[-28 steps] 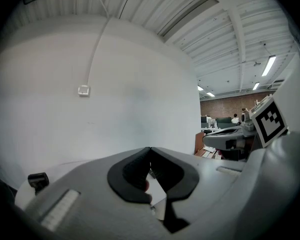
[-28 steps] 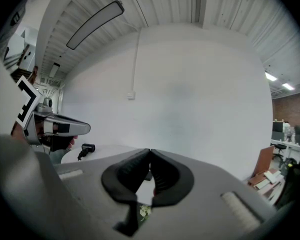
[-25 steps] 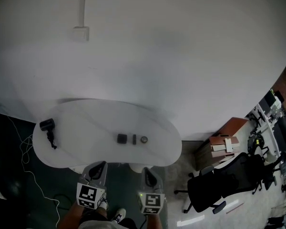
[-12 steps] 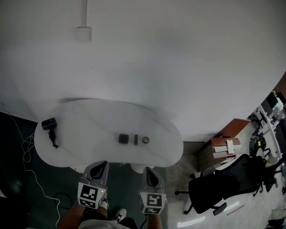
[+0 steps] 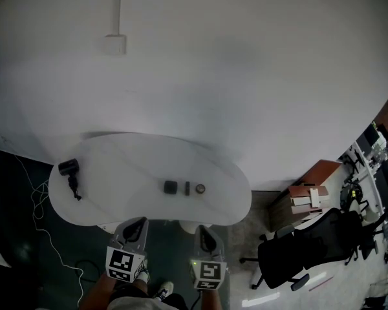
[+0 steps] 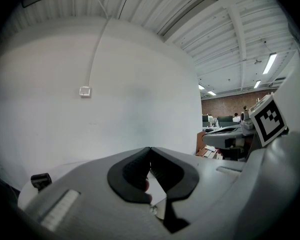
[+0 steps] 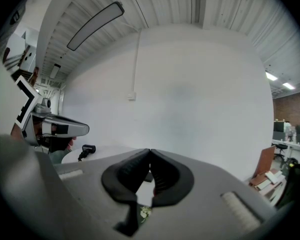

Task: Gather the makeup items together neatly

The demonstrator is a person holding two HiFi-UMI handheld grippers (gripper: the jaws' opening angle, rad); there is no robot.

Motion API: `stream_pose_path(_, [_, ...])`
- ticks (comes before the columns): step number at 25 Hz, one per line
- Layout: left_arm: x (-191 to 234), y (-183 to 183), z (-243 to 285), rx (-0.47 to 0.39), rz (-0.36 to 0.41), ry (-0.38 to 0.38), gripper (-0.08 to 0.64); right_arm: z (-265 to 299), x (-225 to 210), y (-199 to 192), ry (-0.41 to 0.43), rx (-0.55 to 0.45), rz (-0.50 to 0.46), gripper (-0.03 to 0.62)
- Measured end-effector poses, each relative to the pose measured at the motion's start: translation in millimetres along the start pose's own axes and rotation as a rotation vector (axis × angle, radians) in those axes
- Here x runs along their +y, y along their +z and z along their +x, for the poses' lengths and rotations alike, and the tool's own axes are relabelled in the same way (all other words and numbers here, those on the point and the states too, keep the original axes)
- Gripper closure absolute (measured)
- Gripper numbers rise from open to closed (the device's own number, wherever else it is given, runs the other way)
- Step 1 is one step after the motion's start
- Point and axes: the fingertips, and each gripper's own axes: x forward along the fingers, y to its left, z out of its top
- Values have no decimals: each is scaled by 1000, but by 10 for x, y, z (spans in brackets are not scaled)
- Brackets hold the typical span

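**Both tools shut, short of the makeup row**

The left tool (image 5: 135, 225) and right tool (image 5: 204, 233) hang at the near edge of the white tabletop (image 5: 116, 157), each with its jaws pressed together on nothing. Three small makeup items sit in a row mid-tabletop: a dark square item (image 5: 171, 187), a slim dark item (image 5: 187, 188) just to its right, then a small round item (image 5: 200, 188). A black corded device (image 5: 69, 168) lies well apart at the left. The likely risk is that jaws arriving unopened would shove rather than grasp, and the round item could roll toward the near edge.
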Motion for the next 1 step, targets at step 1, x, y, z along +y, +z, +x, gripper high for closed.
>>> stream_pose_path(1, [12,1,-1,1,0,2,549,7,7,5,0,-1,0,588])
